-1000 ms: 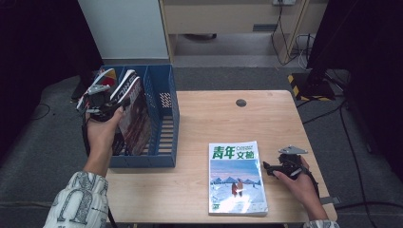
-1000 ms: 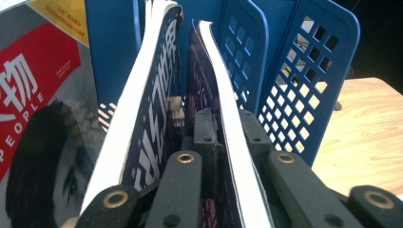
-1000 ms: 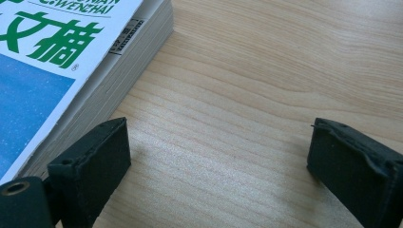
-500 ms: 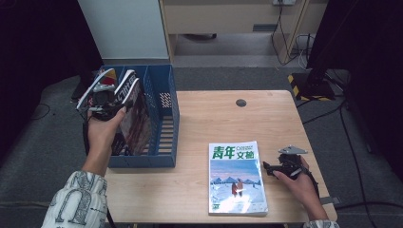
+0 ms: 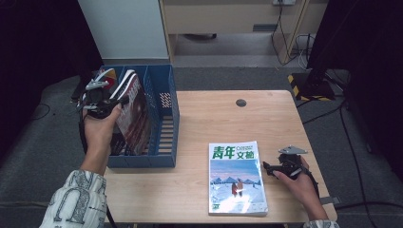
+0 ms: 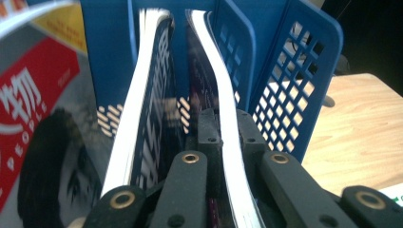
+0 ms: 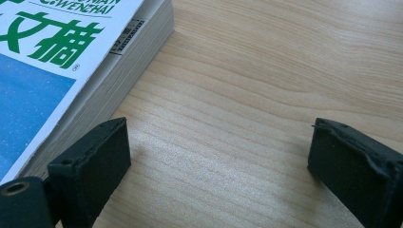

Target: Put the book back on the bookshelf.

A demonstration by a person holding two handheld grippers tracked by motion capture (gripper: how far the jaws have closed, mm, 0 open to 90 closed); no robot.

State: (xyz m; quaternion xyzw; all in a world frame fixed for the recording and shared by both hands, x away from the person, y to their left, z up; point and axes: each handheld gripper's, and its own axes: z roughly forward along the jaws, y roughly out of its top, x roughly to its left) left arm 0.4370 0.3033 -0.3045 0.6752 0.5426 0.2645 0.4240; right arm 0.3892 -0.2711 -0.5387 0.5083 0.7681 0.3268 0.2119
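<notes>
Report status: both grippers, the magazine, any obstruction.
Left gripper shut on magazine in blue rack. Right gripper open beside stack. Neighbouring magazine close.

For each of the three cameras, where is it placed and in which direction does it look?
High view: above the table, looking forward and down; both forearms enter from below.
Left gripper view: on the left gripper, facing the blue file rack; jaws shut on a magazine.
Right gripper view: on the right gripper, jaws open, low over wood.
Shared: green-titled magazine.
</notes>
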